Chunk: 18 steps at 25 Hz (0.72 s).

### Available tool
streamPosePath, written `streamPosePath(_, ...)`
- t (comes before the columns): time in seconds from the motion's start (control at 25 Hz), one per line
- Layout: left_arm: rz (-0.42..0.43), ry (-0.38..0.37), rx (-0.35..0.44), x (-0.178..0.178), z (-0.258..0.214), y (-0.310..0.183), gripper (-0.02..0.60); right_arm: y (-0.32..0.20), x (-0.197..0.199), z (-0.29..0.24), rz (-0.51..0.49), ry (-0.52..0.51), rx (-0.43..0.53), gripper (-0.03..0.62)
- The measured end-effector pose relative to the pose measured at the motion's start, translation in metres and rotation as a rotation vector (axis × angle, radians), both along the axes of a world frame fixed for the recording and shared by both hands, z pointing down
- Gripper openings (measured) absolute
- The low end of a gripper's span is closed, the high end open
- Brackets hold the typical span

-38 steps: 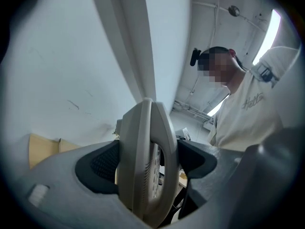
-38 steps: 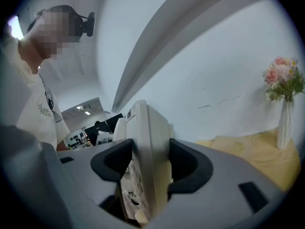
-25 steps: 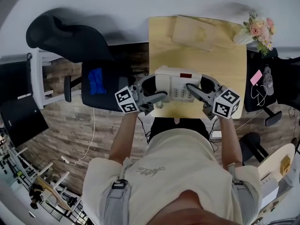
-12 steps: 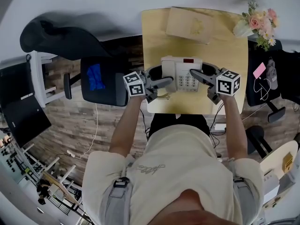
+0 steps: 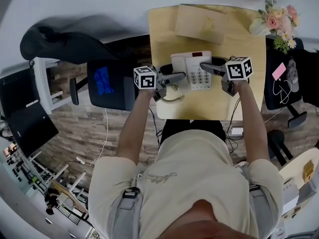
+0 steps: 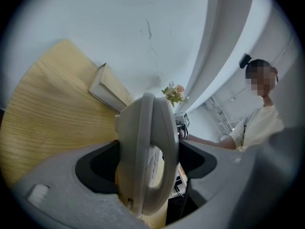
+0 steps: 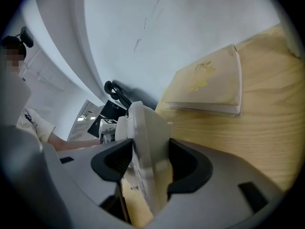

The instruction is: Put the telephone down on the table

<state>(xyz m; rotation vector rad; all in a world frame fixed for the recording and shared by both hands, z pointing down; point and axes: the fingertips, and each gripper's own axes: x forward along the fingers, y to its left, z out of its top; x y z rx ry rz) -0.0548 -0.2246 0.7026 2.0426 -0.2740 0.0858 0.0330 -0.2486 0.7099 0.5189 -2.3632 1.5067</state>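
Note:
A white desk telephone (image 5: 192, 69) with a keypad and a handset on its left side hangs level over the middle of the light wooden table (image 5: 219, 101), gripped from both sides. My left gripper (image 5: 175, 76) is shut on its handset side; the left gripper view shows the handset (image 6: 143, 128) pinched edge-on in that gripper (image 6: 147, 162). My right gripper (image 5: 208, 67) is shut on the right edge, and the right gripper view shows the telephone's body (image 7: 143, 123) clamped in that gripper (image 7: 150, 165). Whether the telephone's base touches the table is hidden.
A flat tan book (image 5: 202, 23) lies at the table's far edge, and a flower bouquet (image 5: 276, 20) stands at the far right corner. A cord (image 5: 172, 97) curls near the front left edge. A black chair (image 5: 107, 81) stands left of the table.
Both grippers have carried the telephone away from the person's body, from the table's near edge to over its middle. Both stay shut on it.

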Motion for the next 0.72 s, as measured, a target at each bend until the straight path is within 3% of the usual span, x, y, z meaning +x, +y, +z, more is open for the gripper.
streamPosePath(0.28, 0.011, -0.049, -0.083, -0.001, 0.02, -0.008, 0.383, -0.007, -0.002, 0.026, -0.019, 0.015, -0.084, 0.235)
streamPosePath(0.72, 0.023, -0.047, -0.272, 0.003, 0.043, -0.026, 0.383, -0.02, 0.0, 0.054, 0.003, 0.04, -0.18, 0.235)
